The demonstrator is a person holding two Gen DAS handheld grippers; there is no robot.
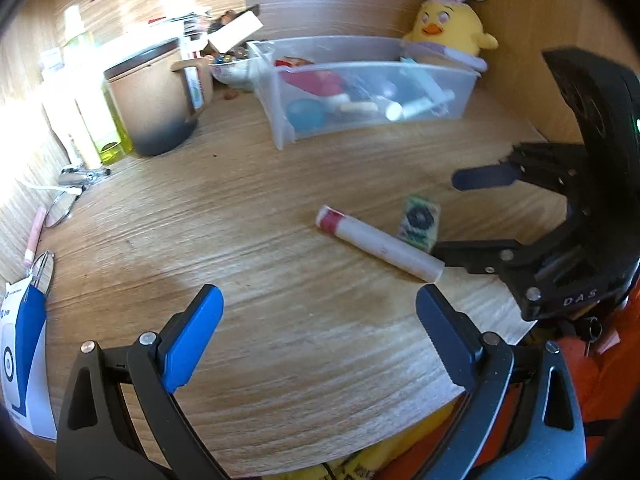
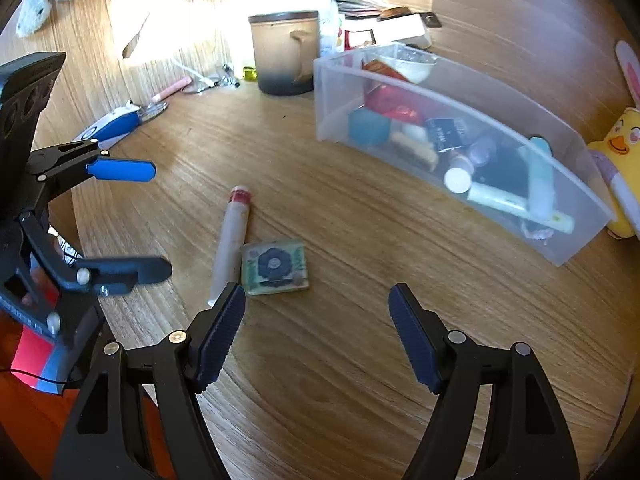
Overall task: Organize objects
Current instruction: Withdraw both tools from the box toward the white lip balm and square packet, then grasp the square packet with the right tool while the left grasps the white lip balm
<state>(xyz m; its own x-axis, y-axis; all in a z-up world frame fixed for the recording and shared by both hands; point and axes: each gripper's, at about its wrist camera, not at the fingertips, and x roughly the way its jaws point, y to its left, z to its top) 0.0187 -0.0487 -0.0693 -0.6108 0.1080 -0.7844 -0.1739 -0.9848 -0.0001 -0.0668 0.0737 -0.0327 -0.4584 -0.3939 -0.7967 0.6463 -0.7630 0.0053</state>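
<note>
Wooden surface (image 1: 280,340) with a clear bin (image 1: 372,76) at its back: in front of the bin a tube (image 1: 378,242) lies flat beside a small packet (image 2: 275,266), just ahead of the right gripper (image 2: 316,332), the nearer, its long axis running away from those jaws; left gripper (image 1: 320,336) likewise open and empty.

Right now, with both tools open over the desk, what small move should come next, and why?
Probably lower the right tool onto the small square tile. It lies loose beside the white tube, just ahead of the open jaws, outside the clear bin.
</note>
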